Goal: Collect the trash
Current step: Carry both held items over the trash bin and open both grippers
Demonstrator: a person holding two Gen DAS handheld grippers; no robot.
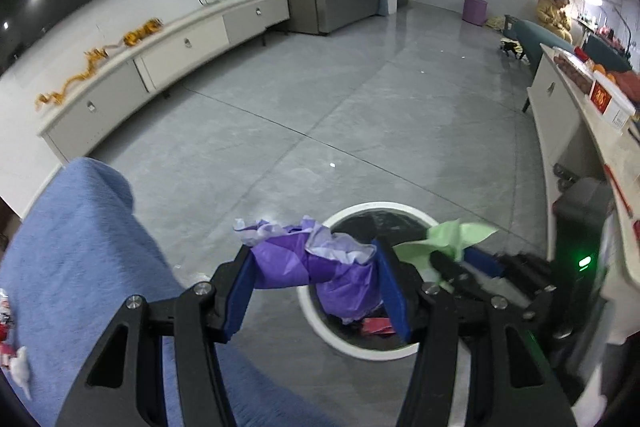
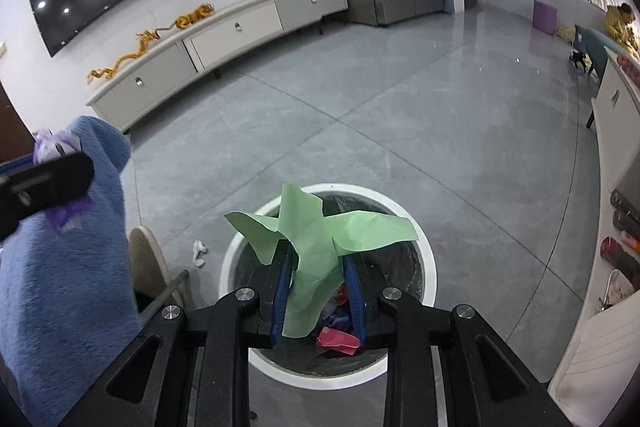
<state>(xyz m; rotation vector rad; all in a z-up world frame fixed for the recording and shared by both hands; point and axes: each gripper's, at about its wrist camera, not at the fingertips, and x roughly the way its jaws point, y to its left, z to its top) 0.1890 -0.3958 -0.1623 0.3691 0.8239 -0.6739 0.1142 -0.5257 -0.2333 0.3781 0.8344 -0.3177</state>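
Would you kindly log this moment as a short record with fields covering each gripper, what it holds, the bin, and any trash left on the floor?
left gripper: shut on purple paper, crumpled, by the bin's rim
right gripper: shut on green paper, crumpled, over the bin's mouth
bin: round, white rim, dark liner, open top, standing on the grey floor
bin contents: red wrapper and other scraps
loose trash: white scrap on the floor left of the bin
status: neither paper released yet
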